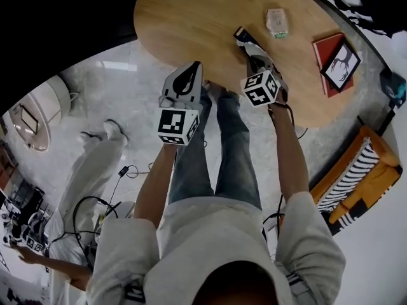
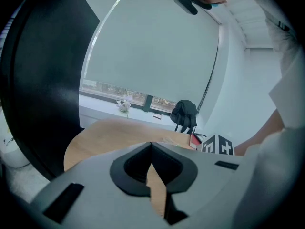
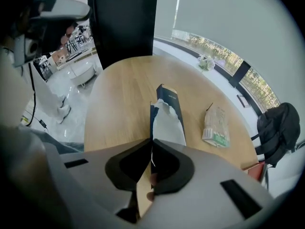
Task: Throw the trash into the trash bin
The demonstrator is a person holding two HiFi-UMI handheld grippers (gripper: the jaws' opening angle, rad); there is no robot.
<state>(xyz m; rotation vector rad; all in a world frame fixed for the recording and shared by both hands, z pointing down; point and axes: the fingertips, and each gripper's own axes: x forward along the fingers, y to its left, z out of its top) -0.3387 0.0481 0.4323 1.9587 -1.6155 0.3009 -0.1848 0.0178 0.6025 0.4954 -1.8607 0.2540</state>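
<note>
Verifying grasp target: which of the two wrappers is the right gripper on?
The torn dark-blue packet, pinched in the right gripper; the pale green-printed wrapper lies apart.

Overhead plus two close views of table (image 1: 191, 18)

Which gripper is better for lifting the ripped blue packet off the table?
Right. The right gripper has its jaws pinched on the ripped packet lying on the table. The left gripper is shut on nothing, over by the table's edge.

Two wrappers (image 1: 277, 23) (image 3: 167, 114), one red book (image 1: 320, 47)
</note>
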